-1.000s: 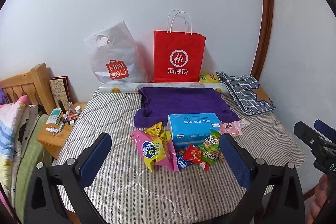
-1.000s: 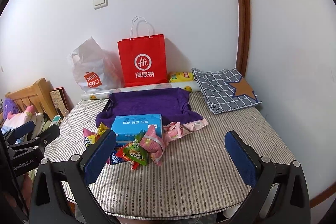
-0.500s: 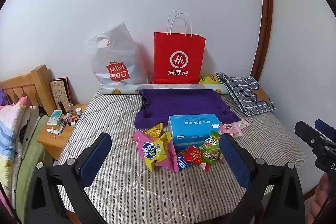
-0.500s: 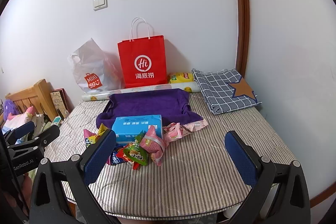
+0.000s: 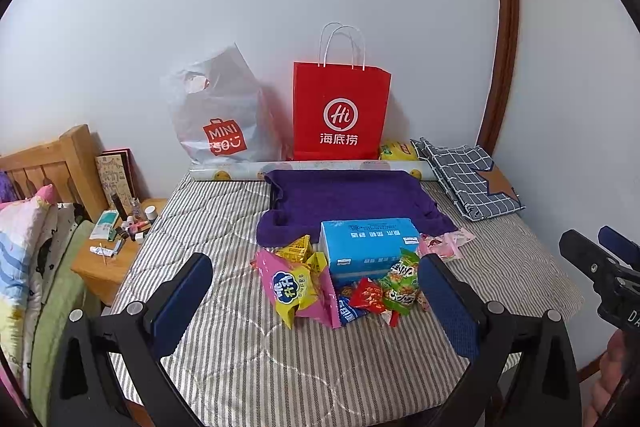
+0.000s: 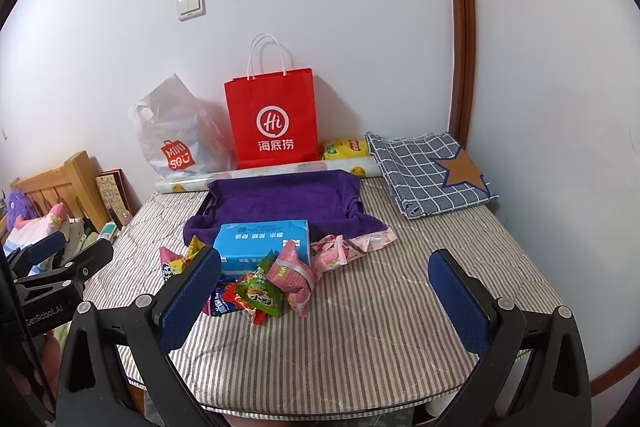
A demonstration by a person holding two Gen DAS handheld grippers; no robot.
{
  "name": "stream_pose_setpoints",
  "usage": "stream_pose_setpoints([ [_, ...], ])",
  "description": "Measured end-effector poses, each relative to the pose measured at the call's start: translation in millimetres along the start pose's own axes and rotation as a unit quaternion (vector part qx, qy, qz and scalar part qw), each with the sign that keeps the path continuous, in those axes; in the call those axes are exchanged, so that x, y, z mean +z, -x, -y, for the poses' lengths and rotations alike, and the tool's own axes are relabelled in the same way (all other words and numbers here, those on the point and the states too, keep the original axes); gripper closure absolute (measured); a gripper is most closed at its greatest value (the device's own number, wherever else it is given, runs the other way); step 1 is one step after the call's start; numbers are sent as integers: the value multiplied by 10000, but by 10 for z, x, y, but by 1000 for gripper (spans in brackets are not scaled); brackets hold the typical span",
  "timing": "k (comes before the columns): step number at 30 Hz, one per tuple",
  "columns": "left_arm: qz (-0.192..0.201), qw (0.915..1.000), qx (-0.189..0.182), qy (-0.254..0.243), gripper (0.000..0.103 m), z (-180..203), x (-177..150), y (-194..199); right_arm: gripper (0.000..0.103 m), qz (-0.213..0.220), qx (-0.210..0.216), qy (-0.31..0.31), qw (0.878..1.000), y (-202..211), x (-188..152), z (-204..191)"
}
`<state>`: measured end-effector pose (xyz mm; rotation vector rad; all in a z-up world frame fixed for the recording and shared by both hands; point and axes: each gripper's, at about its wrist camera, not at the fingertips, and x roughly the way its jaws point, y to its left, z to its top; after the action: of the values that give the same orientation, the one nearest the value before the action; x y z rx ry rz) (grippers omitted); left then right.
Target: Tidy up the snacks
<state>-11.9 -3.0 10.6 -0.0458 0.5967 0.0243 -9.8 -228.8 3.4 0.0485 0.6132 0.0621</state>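
While you hover over the striped mattress (image 5: 224,359), the blue box (image 5: 368,247) lies ahead of both tongs with the snack packets (image 5: 340,287) heaped against its near side; your left tongs (image 5: 316,301) are spread wide and empty, framing the heap, and your right tongs (image 6: 324,301) gape empty, heap toward their left finger

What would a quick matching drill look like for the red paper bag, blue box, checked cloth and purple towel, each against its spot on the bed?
1 red paper bag
2 blue box
3 checked cloth
4 purple towel

A far right corner of the bed
B upright against the back wall
C among the snack packets
D spread flat behind the box

Pairs: 1-B, 2-C, 3-A, 4-D
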Motion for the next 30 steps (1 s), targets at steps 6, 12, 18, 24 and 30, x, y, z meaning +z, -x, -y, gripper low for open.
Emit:
stream_pose_setpoints([
  [6, 14, 10000, 14, 8, 0, 10, -2, 2, 1, -17, -7, 3, 10000, -10, 10, -1],
  [12, 34, 10000, 22, -7, 0, 15, -3, 6, 1, 1, -9, 5, 10000, -3, 10, -1],
  [18, 40, 10000, 25, -8, 0, 24, -1, 7, 1, 10, -1, 6, 10000, 3, 12, 1],
  [24, 32, 10000, 22, 11, 0, 23, -4, 4, 1, 16, 21, 4, 10000, 13, 7, -1],
  [30, 53, 9999, -78, -49, 0, 42, -15, 27, 1, 24, 96, 44, 9999, 7, -18, -6],
])
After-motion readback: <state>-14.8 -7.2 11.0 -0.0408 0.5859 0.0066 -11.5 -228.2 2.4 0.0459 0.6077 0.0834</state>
